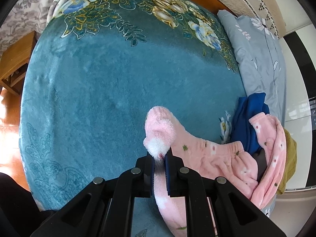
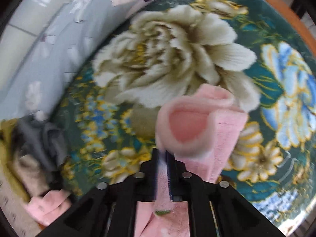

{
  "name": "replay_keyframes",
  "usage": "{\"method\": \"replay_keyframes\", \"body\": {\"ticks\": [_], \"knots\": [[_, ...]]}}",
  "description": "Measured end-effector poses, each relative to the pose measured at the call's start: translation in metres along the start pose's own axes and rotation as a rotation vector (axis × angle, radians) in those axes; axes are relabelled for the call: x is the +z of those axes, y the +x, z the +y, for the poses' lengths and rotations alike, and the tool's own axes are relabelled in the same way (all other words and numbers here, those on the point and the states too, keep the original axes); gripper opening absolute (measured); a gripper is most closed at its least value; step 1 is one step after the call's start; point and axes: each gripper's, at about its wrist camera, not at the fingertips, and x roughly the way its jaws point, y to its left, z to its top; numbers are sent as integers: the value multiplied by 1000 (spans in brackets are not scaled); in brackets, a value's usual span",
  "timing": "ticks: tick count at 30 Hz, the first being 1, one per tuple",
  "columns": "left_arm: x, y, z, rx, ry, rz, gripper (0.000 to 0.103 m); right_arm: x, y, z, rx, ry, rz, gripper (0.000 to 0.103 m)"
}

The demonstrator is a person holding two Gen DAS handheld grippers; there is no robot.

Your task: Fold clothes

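We have the left gripper (image 1: 160, 156) closed tight on a fluffy edge of the pink fleece garment (image 1: 207, 152), its two blue-padded fingers (image 1: 169, 169) nearly together with only the pinched cloth between them. From there the garment runs right across the teal floral blanket (image 1: 118, 79) that covers the bed, ending at a heap of other clothes — a dark blue piece (image 1: 248, 122), something mustard-coloured (image 1: 290, 158) and a dark grey fold tucked under the pink. A grey flowered quilt (image 1: 260, 59) lies along the blanket's right side, and a wooden stool (image 1: 15, 61) stands off the left edge.

Our right gripper (image 2: 162, 154) is likewise clamped on pink fleece (image 2: 197, 122), a strip of it squeezed between the narrow jaws; an open cuff or hem bulges just beyond the tips, above the blanket's big cream flower (image 2: 173, 59). This view is blurred — the pile at lower left (image 2: 39, 154) reads only as grey, mustard and pink.
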Motion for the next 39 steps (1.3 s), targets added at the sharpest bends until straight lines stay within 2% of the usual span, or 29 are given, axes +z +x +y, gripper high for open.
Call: {"method": "replay_keyframes", "body": {"ticks": [1,5,8,11,15,19,24,29,30,34,37,39], "knots": [[0,1,-1,2,2,3,9,-2,-9,-5,21,-10,-26,34],[0,5,-3,10,8,11,9,-12,-42,-39,39,13,-132,35],[0,7,-4,12,10,14,9,-23,-47,-76,31,104,-130,35],[0,7,-5,16,13,17,9,-35,-34,-102,82,187,-83,36],[-1,6,-4,15,13,17,9,-46,-31,-121,84,281,-102,36],[-1,3,0,2,-2,17,9,-49,-39,-138,94,310,-150,37],[-2,2,-2,1,6,14,9,-58,-37,-150,101,326,-127,37],[-1,0,2,-11,-12,17,9,-70,-57,-155,148,363,-247,37],[-1,0,3,-15,-20,19,9,-70,-60,-155,152,354,-249,37],[-1,1,1,-15,-14,16,9,-67,-48,-154,98,321,-165,36],[-1,1,0,-18,-8,15,9,-66,-30,-154,146,366,-118,36],[-1,0,1,-21,-10,16,9,-63,-24,-149,146,373,-115,36]]}}
